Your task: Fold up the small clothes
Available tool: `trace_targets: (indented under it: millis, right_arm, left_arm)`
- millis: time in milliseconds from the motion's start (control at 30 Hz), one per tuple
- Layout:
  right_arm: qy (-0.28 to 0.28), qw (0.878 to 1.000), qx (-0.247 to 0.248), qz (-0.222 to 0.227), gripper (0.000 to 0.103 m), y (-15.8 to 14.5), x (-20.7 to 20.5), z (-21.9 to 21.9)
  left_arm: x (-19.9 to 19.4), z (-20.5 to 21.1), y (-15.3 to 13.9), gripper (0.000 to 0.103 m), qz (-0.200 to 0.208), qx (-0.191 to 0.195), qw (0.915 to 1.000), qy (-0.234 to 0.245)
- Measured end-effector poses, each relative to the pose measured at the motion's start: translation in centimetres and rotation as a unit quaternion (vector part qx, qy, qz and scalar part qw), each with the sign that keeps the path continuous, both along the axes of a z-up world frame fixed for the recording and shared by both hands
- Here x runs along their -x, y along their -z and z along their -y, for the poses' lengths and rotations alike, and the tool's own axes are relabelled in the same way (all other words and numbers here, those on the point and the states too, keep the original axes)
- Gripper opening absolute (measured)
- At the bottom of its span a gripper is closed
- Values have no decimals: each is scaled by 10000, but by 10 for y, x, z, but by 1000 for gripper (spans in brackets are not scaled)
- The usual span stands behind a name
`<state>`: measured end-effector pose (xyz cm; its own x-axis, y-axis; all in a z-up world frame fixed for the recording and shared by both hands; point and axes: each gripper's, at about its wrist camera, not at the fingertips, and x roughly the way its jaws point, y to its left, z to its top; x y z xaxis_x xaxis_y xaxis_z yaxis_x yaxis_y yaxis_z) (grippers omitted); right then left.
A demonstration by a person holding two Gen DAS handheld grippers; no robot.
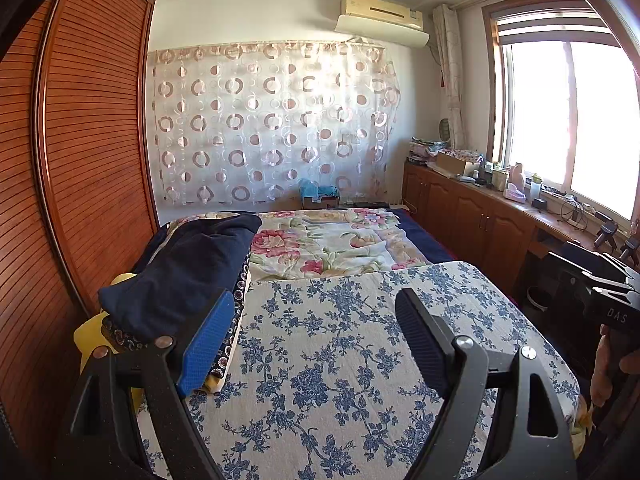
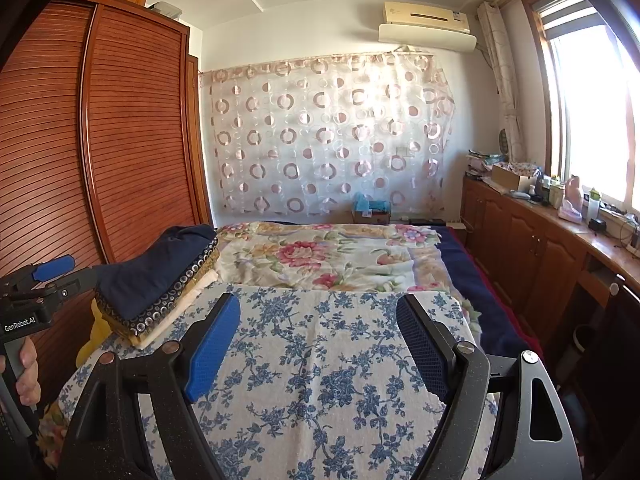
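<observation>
- The left gripper is hovering over a blue-flowered white cloth that is lying spread on the near end of the bed; its jaws are standing wide apart with nothing between them.
- The right gripper is hovering over the same blue-flowered white cloth, and its jaws are also standing wide apart and gripping nothing.
- A stack of folded clothes is sitting on the left side of the bed, just beside the flowered cloth and close to the wooden wardrobe; a dark navy garment is lying on top, with a dark piece patterned in small rings, a pale piece and something yellow showing beneath it.
- In the right wrist view the same stack of folded clothes is lying to the left of the jaws, apart from them, with the left gripper showing at the left edge near the stack.
- A hand is wrapping around the left gripper's handle at the left edge of the right wrist view; in the left wrist view the right gripper's black body is showing at the right edge, its jaws out of that picture.
- A bedspread with pink flowers is covering the far part of the bed, beyond the blue-flowered cloth.
- A sheer curtain with ring patterns is hanging on the far wall, under an air conditioner.
- A low wooden cabinet is running along the right wall under the window, carrying boxes, bottles and small items too small to tell apart.
</observation>
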<state>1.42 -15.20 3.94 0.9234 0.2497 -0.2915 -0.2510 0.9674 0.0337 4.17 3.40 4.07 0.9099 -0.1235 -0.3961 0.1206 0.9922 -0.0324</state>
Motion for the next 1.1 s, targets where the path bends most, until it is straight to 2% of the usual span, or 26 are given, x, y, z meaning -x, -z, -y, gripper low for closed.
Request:
trace_targets:
  millis: [1100]
  right_arm:
    - [-34, 10000, 17, 5, 82, 0, -3, 4]
  left_arm:
    - [2, 0, 3, 83, 27, -8, 10000, 18]
